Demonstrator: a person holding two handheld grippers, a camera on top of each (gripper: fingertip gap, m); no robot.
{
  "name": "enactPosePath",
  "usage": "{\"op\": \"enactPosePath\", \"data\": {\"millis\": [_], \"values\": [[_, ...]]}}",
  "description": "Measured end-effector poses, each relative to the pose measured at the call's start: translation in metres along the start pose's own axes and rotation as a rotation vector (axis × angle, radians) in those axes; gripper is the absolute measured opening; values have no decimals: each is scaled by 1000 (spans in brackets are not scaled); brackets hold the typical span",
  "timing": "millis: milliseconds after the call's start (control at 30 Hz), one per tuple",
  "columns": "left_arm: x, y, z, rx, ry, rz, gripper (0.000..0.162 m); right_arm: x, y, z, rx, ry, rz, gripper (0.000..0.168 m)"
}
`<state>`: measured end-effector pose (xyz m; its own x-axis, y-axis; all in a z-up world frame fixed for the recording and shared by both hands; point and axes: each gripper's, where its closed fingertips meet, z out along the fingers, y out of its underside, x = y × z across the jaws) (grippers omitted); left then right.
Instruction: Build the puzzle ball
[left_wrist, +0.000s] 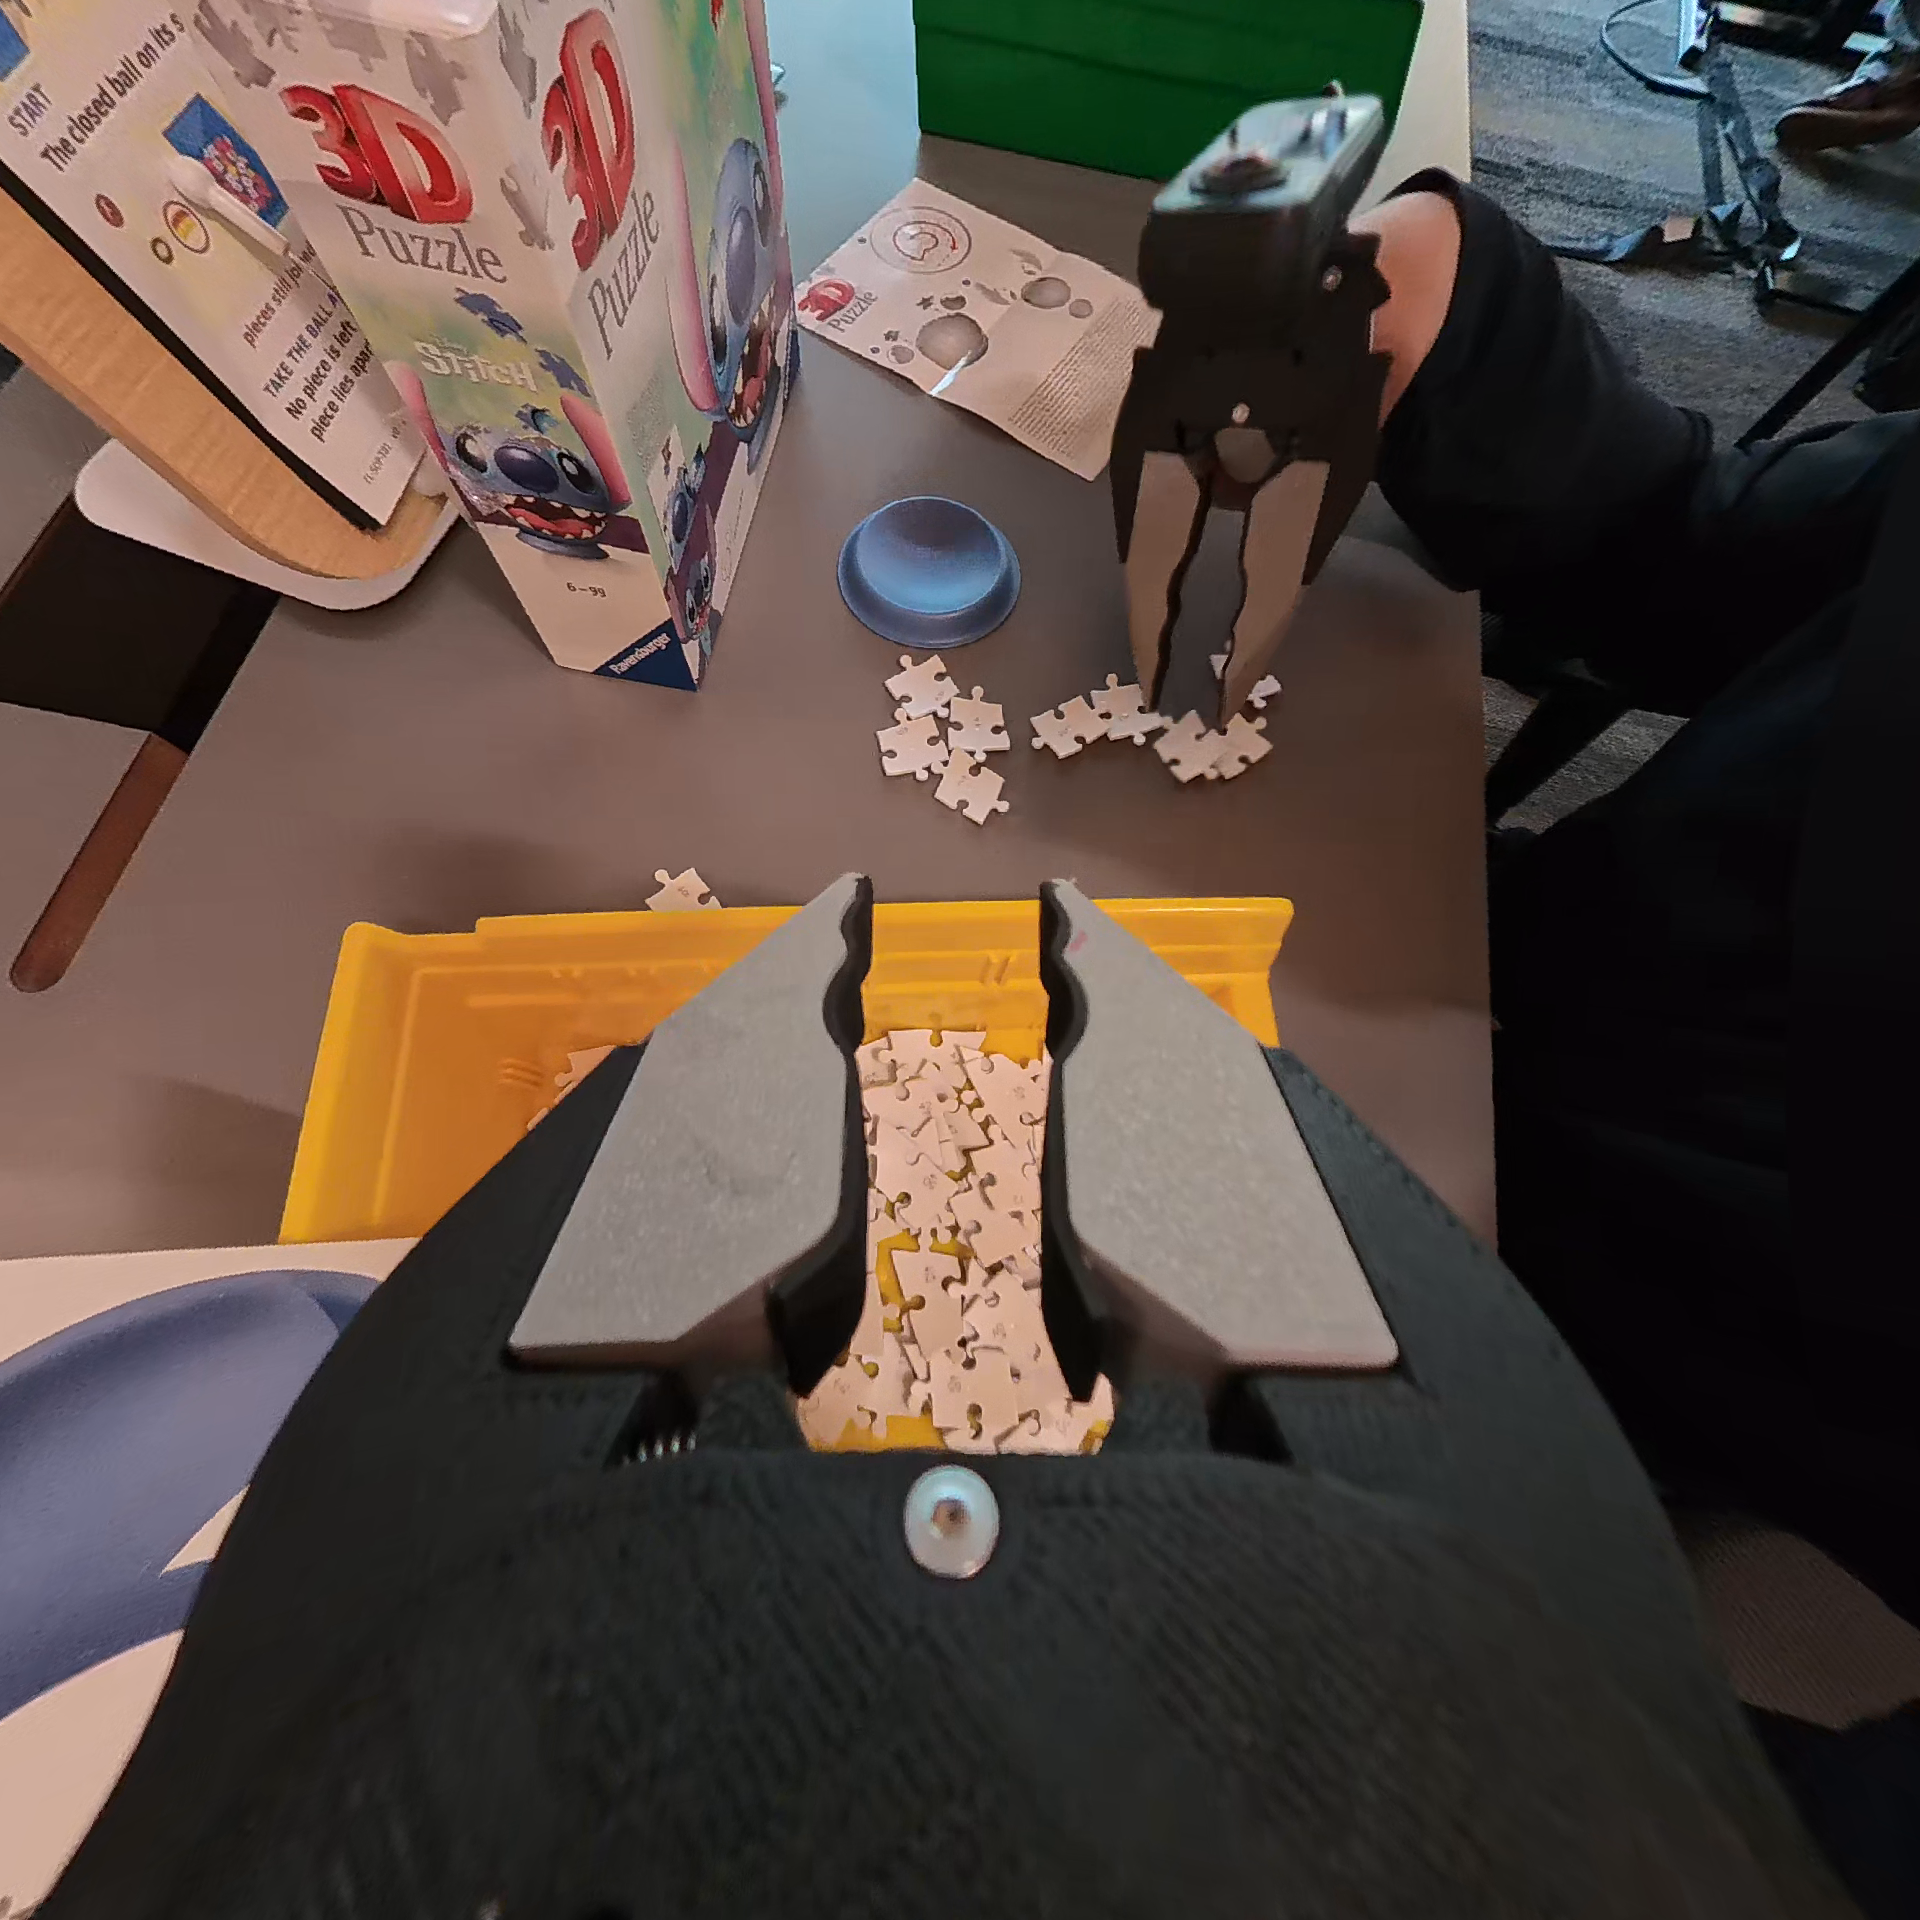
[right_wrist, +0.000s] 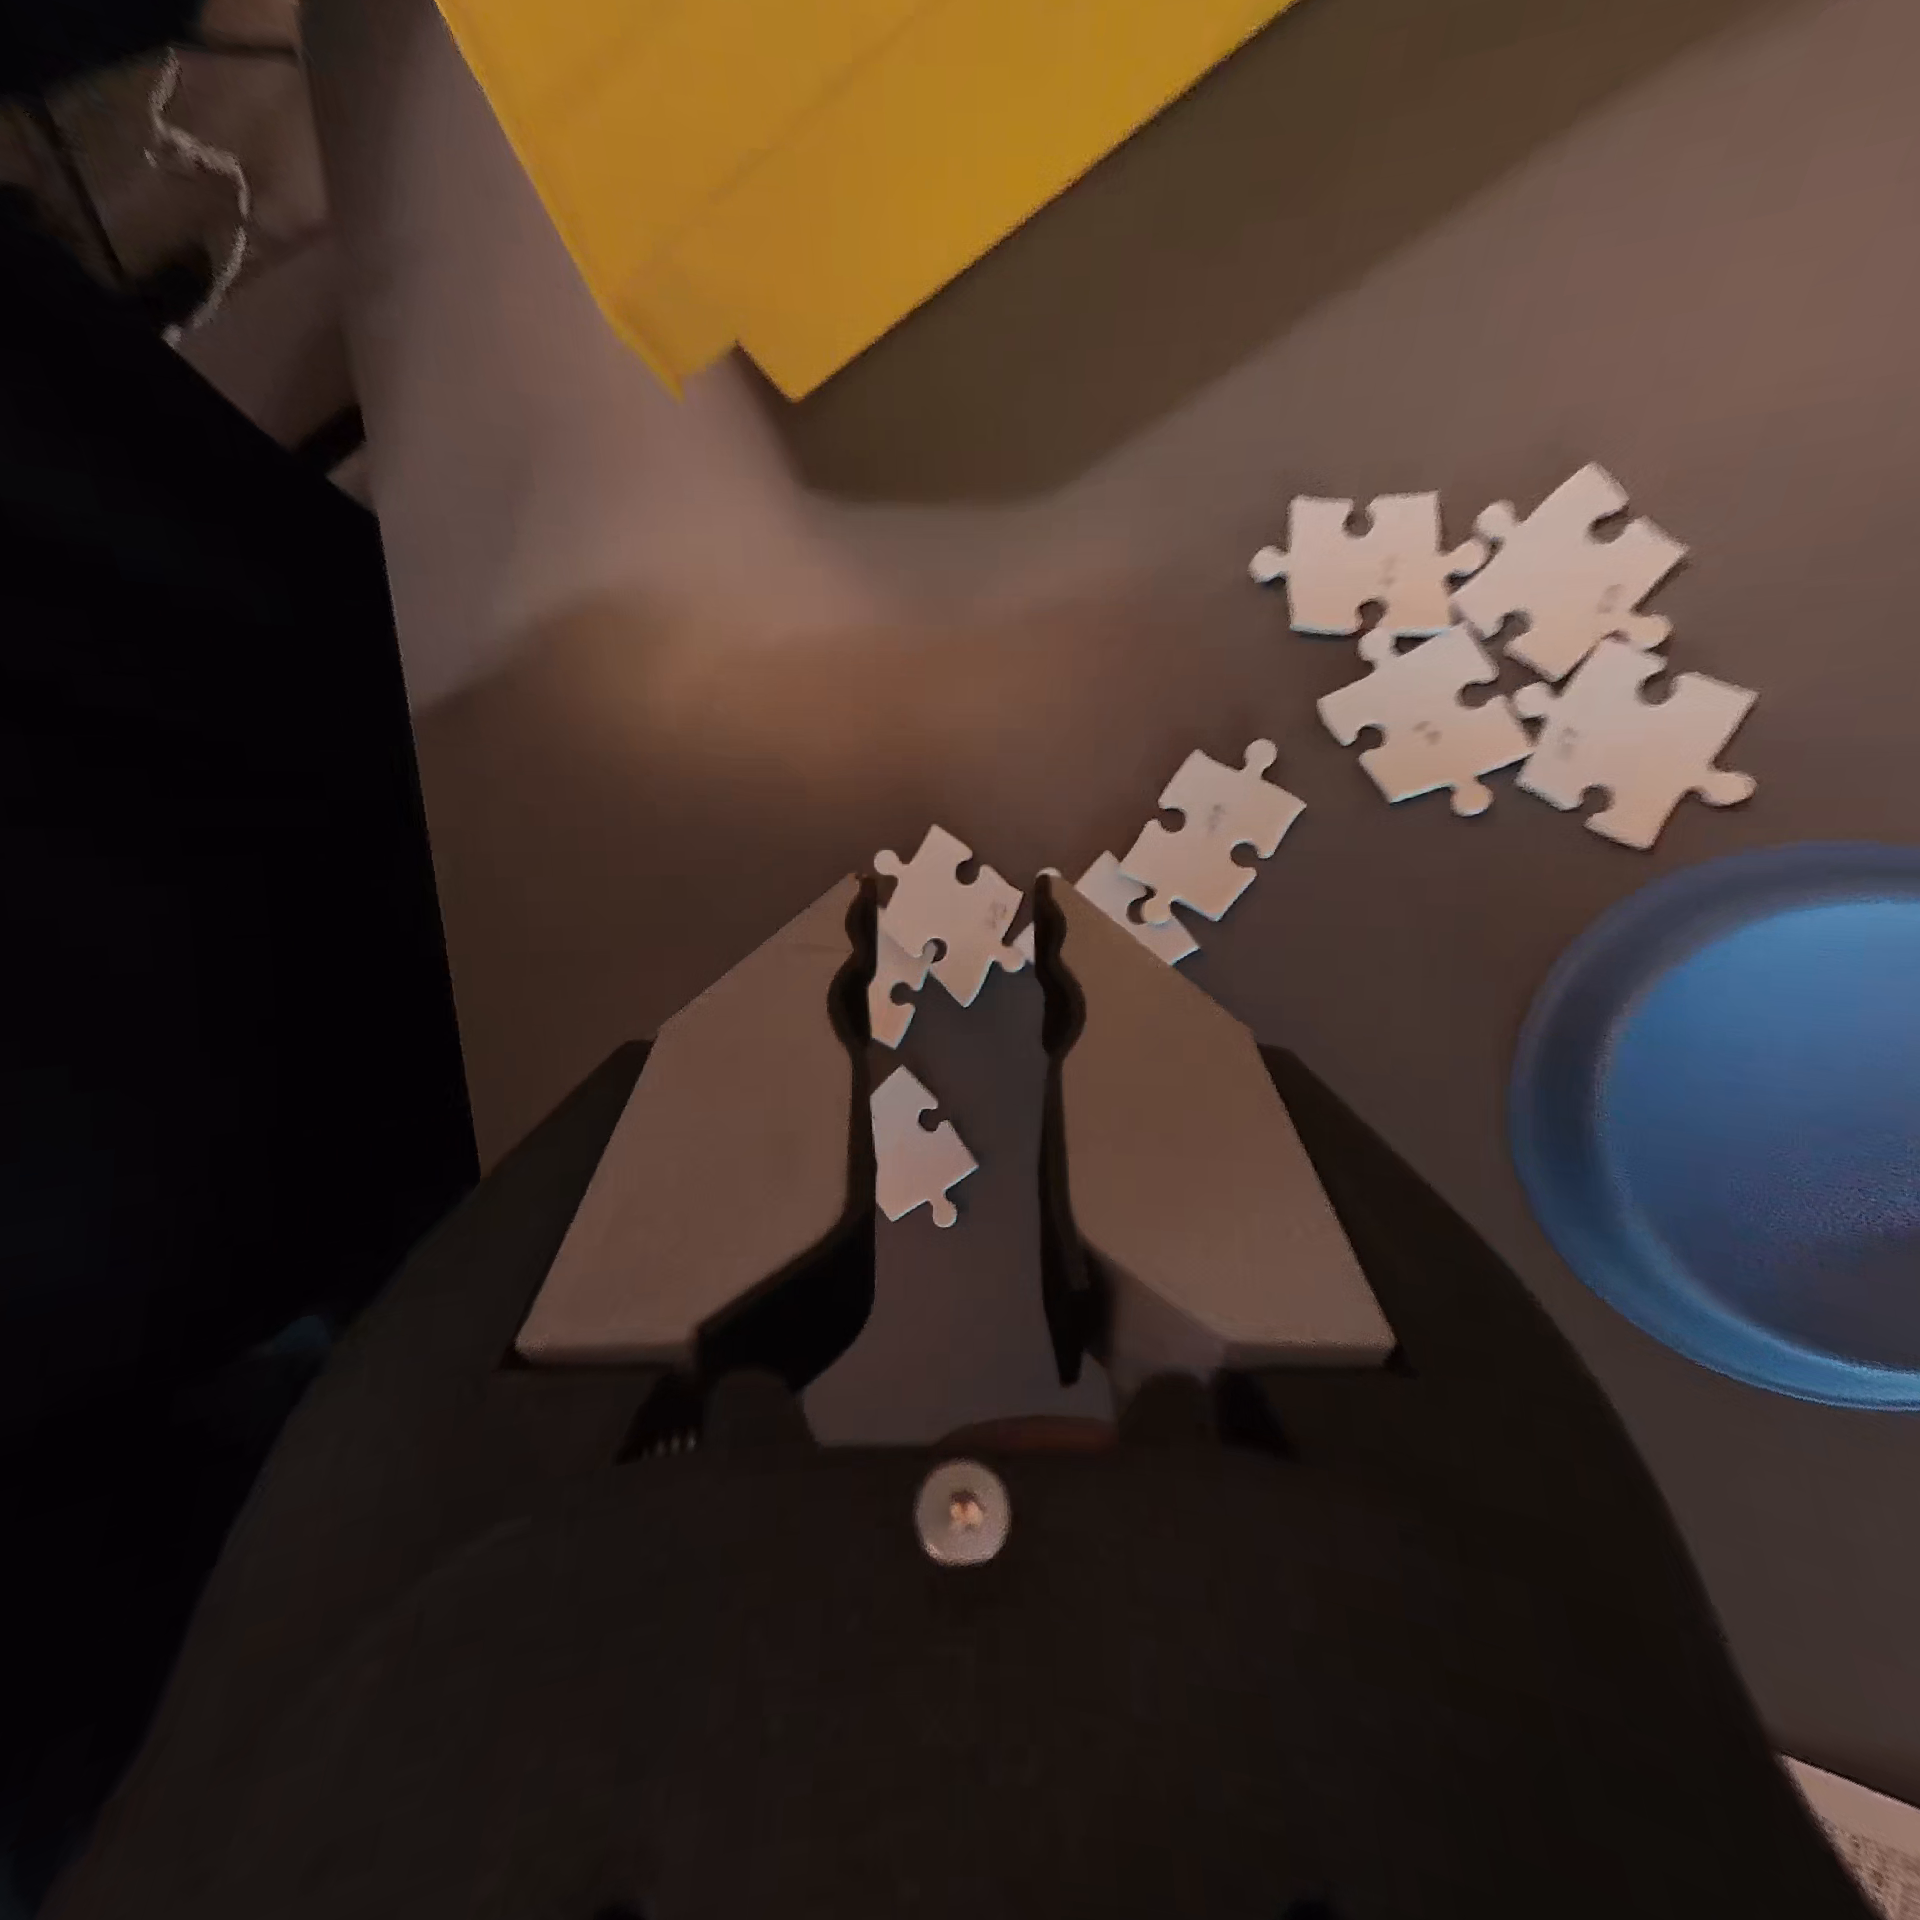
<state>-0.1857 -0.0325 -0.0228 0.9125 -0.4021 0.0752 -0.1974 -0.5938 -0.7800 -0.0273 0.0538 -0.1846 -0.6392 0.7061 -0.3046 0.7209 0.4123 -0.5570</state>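
We seem to be in an office. We see a grey counter (left_wrist: 468, 790) standing on dark carpet (left_wrist: 1621, 208). Cables (left_wrist: 1662, 52) trail across the floor.

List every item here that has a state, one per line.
left gripper: open, empty, over the bin
right gripper: open, empty, tips down at loose pieces
yellow bin: open, holds a pile of pieces
loose pieces: blank side up, unjoined
puzzle box: upright
blue stand: empty
instruction sheet: unfolded, flat

Left wrist view evenly lit and sharp, wide-angle bending at edges, right wrist view dim, motion-blurred
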Motion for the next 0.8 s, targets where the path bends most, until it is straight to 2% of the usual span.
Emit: {"op": "enactPosePath", "data": {"millis": [100, 233, 367, 567, 633, 800], "values": [[-2, -1, -4, 8, -13, 2, 30, 12, -16, -15, 116, 46, 19, 27], [-4, 0, -6, 12, -26, -4, 30, 27, -27, -29, 215, 79, 88, 18], [-4, 1, -9, 11, -41, -10, 31, 21, -24, -26, 187, 70, 49, 15], [-1, -2, -18, 41, -77, -26, 30, 5, -15, 3, 53, 48, -35, 10], [-2, -3, -18, 40, -104, -30, 31, 8, -12, 8, 13, 99, -71, 0], [-8, 2, -19, 43, -184, -44, 30, 36, -26, -11, 126, 219, 18, 0]]}}
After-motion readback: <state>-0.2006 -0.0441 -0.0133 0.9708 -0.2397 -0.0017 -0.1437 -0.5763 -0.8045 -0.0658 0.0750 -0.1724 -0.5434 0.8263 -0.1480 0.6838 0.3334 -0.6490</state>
